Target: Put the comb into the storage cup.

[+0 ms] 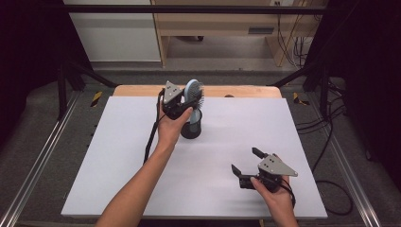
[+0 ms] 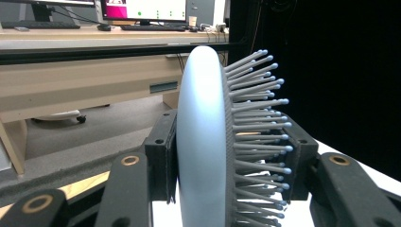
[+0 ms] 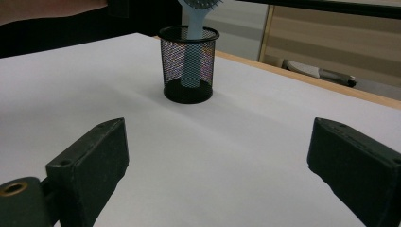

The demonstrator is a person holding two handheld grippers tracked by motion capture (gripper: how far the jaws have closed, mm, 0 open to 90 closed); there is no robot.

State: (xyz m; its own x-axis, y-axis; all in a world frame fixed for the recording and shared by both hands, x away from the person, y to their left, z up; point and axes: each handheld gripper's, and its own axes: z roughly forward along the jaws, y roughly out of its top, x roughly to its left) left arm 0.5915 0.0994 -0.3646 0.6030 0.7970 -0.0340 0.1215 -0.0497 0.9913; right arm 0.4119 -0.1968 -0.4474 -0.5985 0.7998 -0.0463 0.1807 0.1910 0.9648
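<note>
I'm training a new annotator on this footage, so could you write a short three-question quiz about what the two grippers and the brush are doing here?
1. True or false: the left gripper is clamped on the head of the pale blue plastic hairbrush.
2. Where is the hairbrush's handle?
A. lying flat on the white table
B. standing inside the black wire-mesh cup
C. between the jaws of the right gripper
3. Fill in: the right gripper's jaws are ____, with nothing between them.

Key: 1 true; 2 B; 3 open
</note>
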